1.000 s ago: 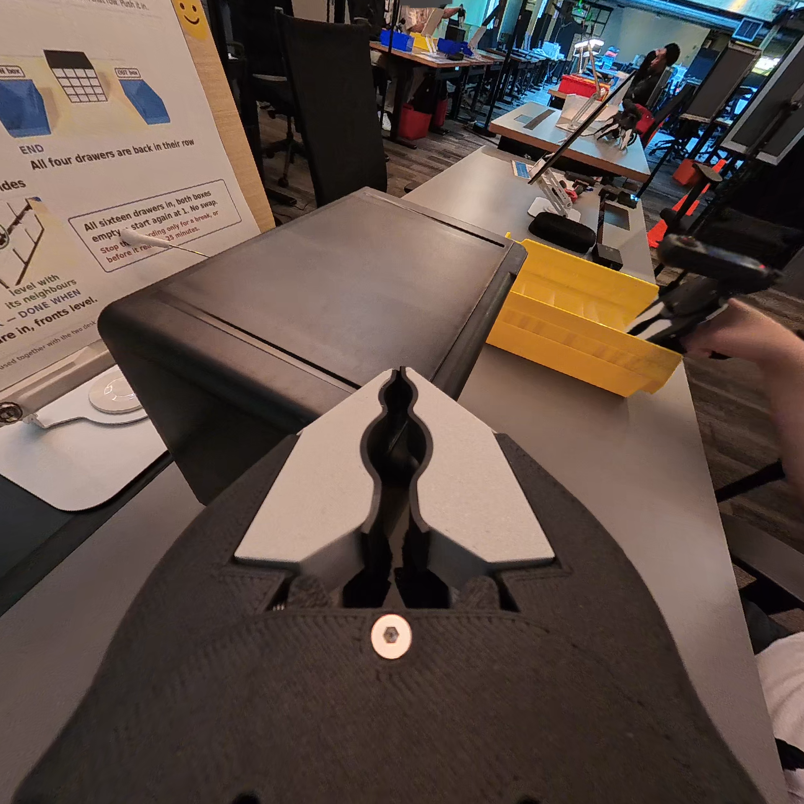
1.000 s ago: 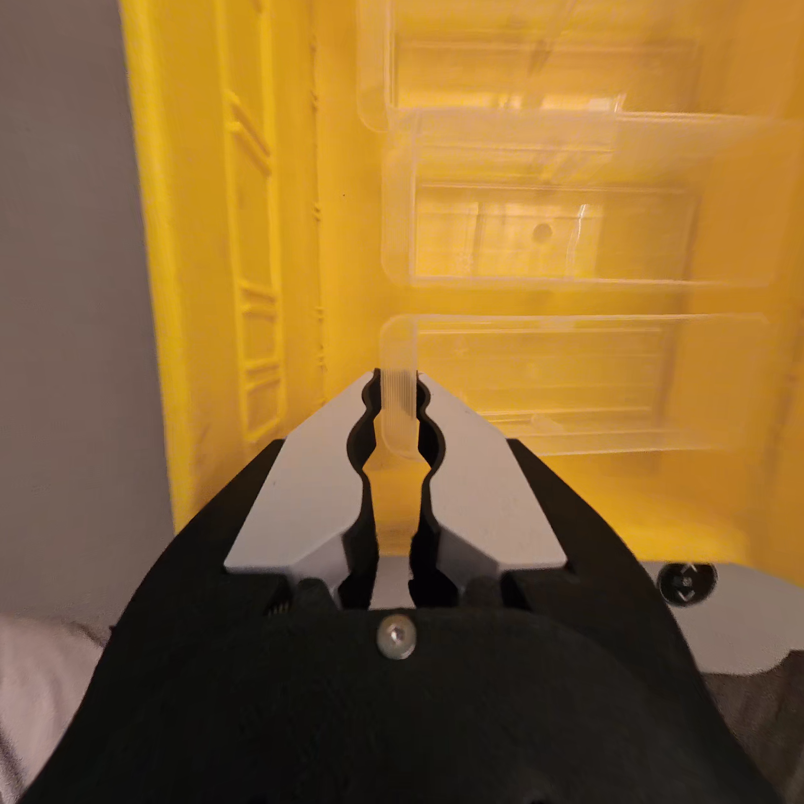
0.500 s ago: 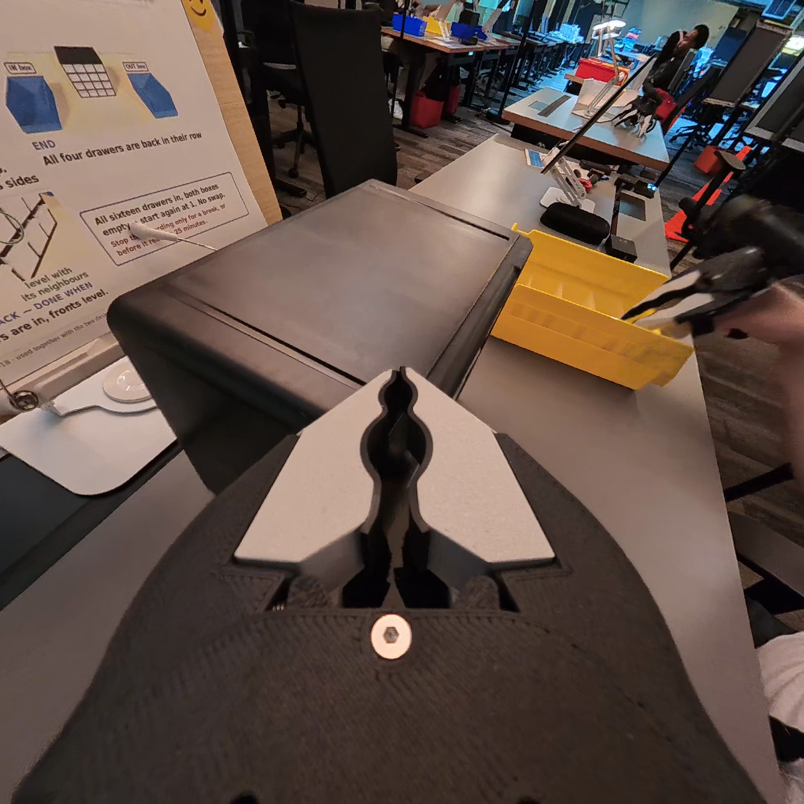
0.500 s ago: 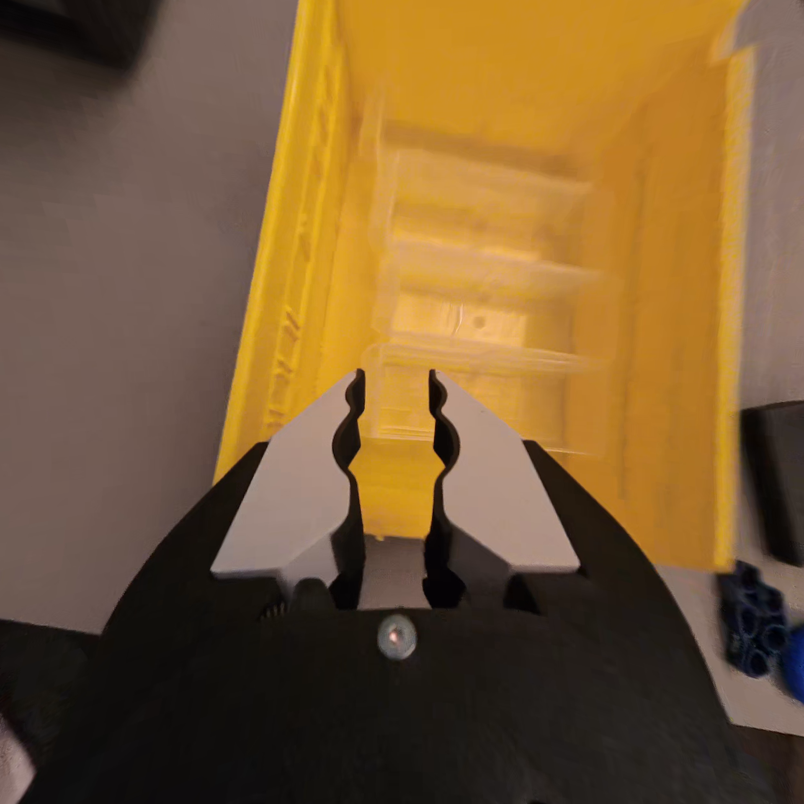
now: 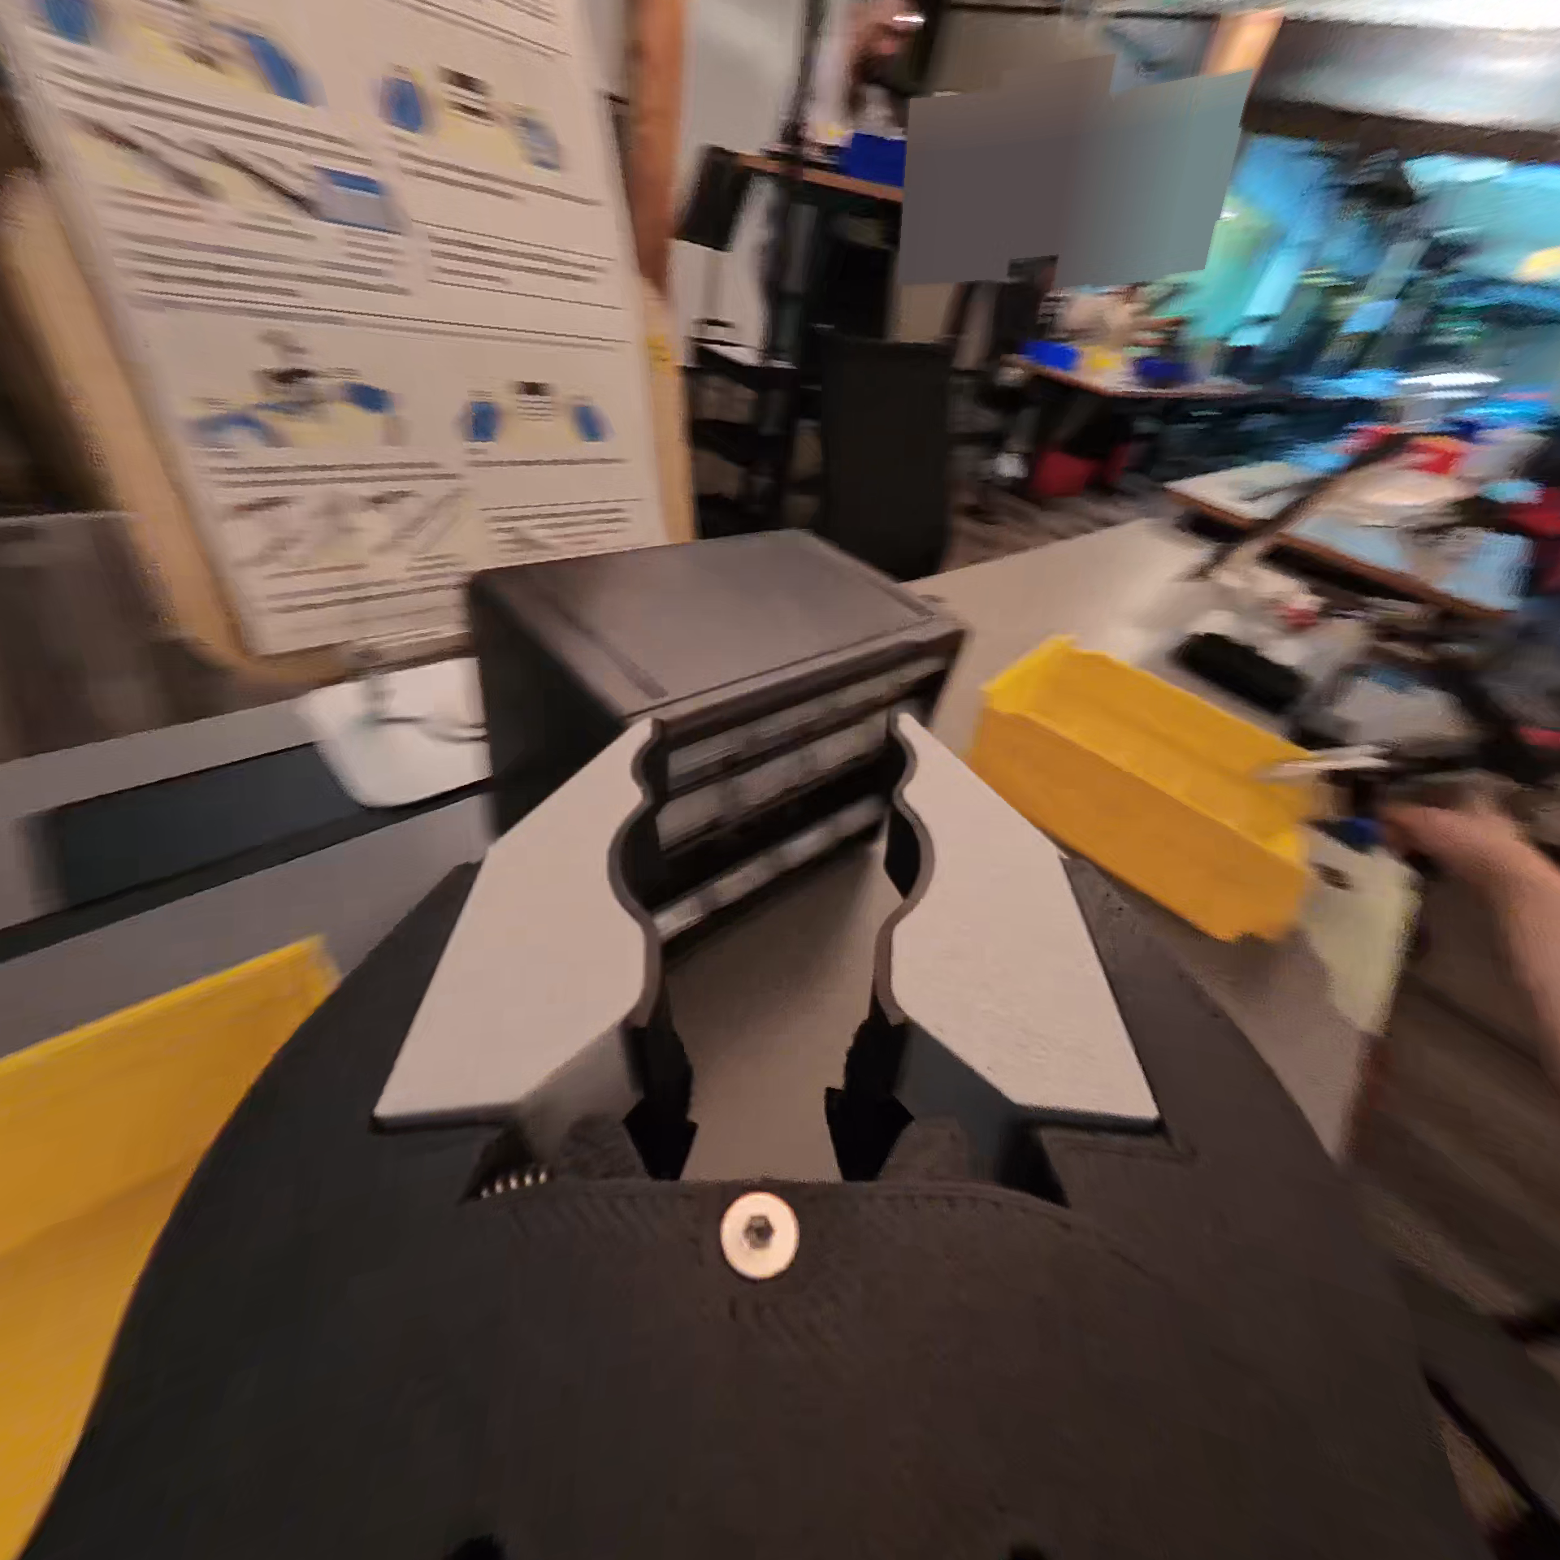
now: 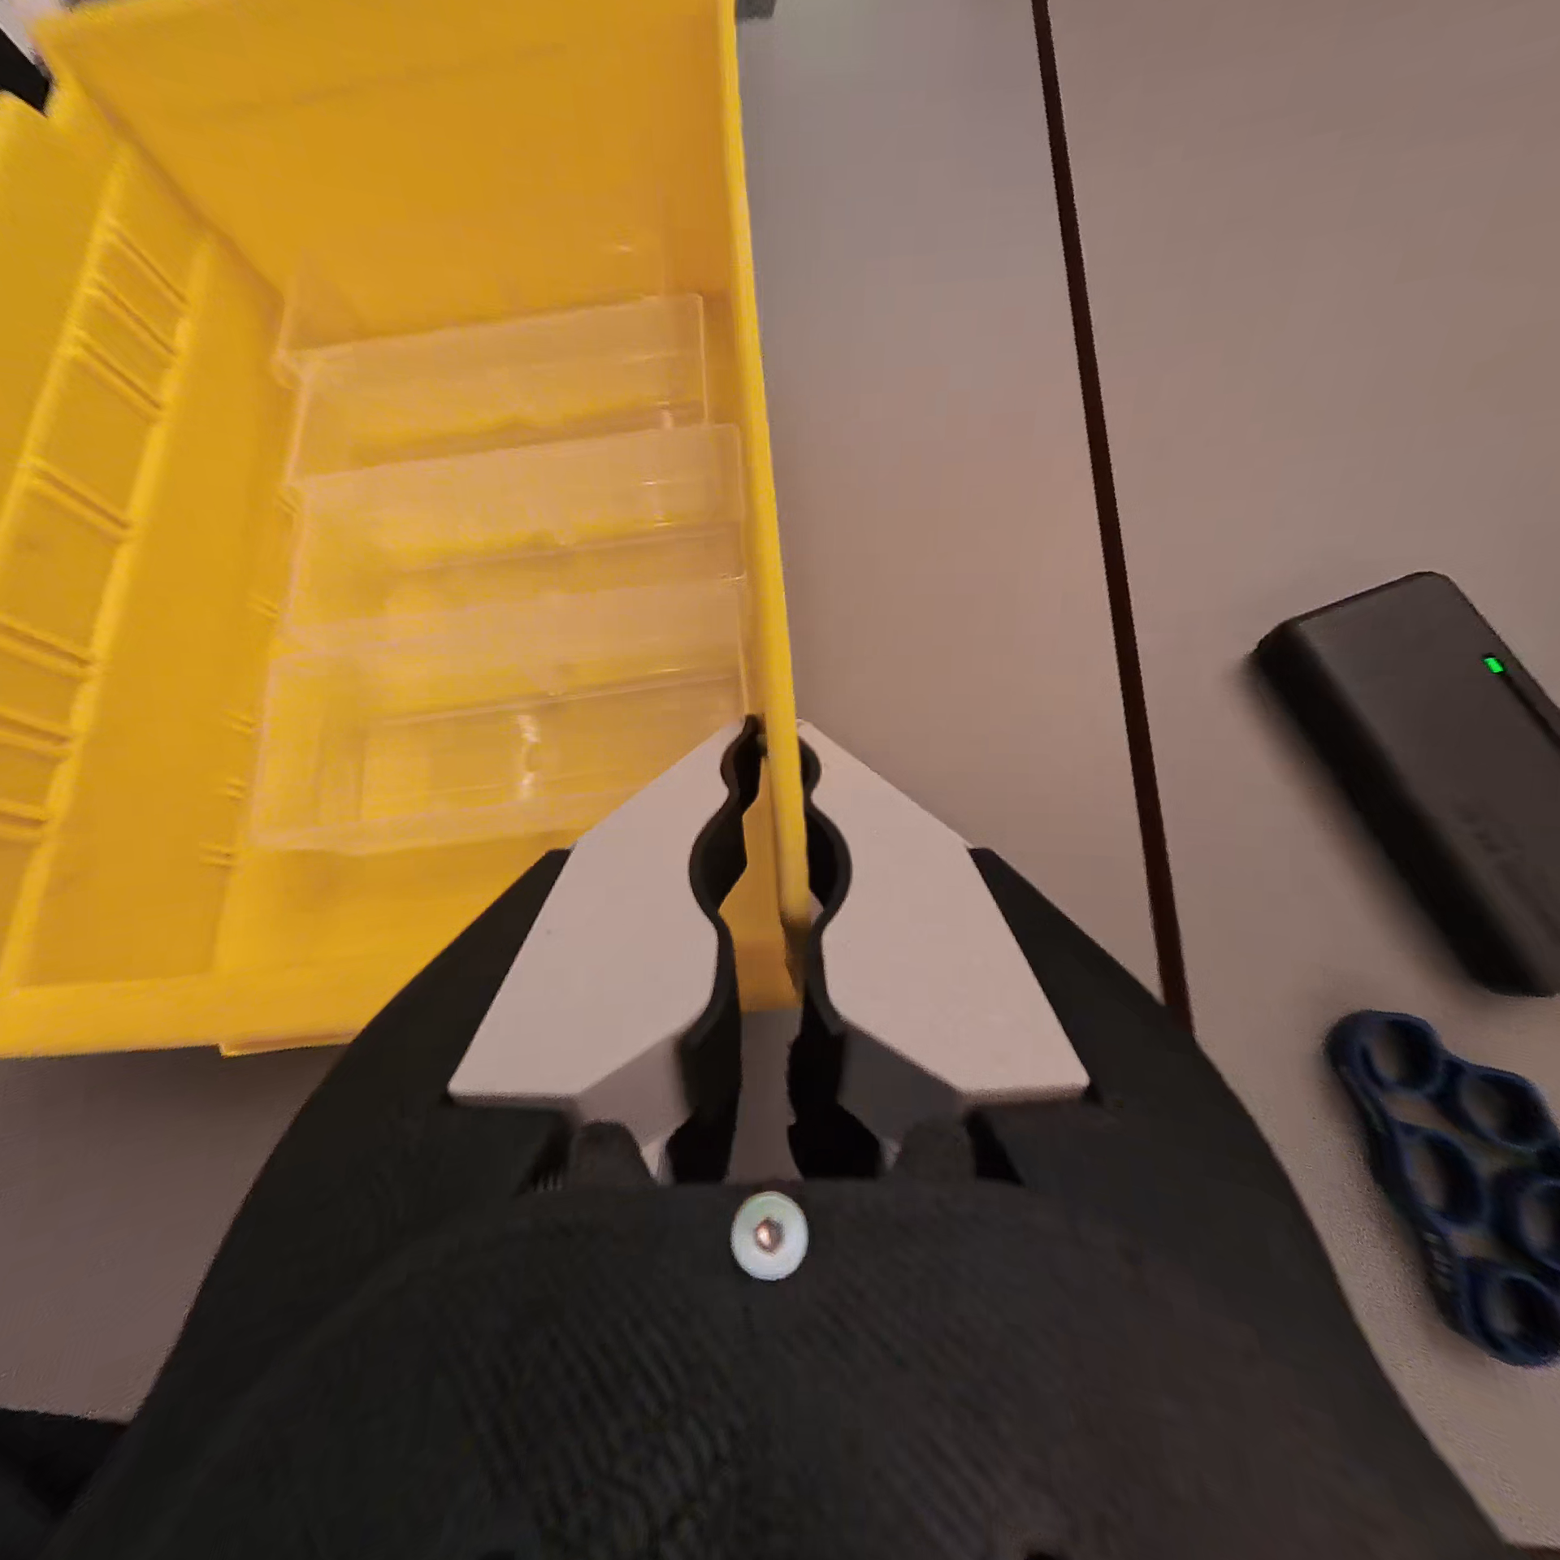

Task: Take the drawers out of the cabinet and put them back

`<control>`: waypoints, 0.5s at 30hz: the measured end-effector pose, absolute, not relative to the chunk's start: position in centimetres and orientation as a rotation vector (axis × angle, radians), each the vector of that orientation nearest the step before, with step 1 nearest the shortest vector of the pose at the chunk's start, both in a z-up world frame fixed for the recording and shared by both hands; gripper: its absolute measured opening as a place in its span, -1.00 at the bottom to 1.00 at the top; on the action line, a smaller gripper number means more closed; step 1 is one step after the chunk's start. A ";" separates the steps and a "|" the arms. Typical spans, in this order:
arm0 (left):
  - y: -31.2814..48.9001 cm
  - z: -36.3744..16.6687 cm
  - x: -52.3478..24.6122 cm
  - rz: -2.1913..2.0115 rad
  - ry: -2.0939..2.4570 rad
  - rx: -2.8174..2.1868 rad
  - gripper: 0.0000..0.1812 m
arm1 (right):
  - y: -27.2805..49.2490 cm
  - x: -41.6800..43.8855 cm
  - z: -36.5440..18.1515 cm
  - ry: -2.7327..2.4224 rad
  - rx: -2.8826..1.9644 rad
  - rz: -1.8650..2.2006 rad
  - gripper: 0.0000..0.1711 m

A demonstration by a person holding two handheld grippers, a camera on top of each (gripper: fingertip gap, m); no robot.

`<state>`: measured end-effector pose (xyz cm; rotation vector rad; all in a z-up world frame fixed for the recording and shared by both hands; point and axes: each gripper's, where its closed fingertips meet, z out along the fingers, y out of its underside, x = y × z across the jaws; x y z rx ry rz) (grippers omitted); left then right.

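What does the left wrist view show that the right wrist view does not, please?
Only the left wrist view shows the black cabinet, the poster and the open left gripper. Only the right wrist view shows three clear drawers, a black power bank and the right gripper closed on the bin's wall. Both show the yellow bin.

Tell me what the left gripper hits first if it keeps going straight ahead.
Likely the black cabinet: the open left gripper frames its drawer fronts, with only bare table between. Depth is unclear in the blur.

The instruction poster bears printed lines, blurred; nothing else carries writing.
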<state>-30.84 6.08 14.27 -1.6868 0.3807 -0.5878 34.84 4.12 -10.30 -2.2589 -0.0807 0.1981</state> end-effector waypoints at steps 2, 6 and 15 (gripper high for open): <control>4.4 14.1 -36.8 -0.357 0.193 -1.639 -0.42 | 3.4 34.1 -10.3 -0.089 -2.232 0.239 -0.95; -1.0 8.8 -50.8 0.093 -0.092 -1.673 -0.26 | 0.5 33.0 -10.3 -0.133 -2.222 0.151 -0.96; -5.5 -1.8 -61.5 0.093 -0.246 -1.816 -0.17 | -5.7 29.0 -10.2 -0.100 -2.223 0.028 -0.96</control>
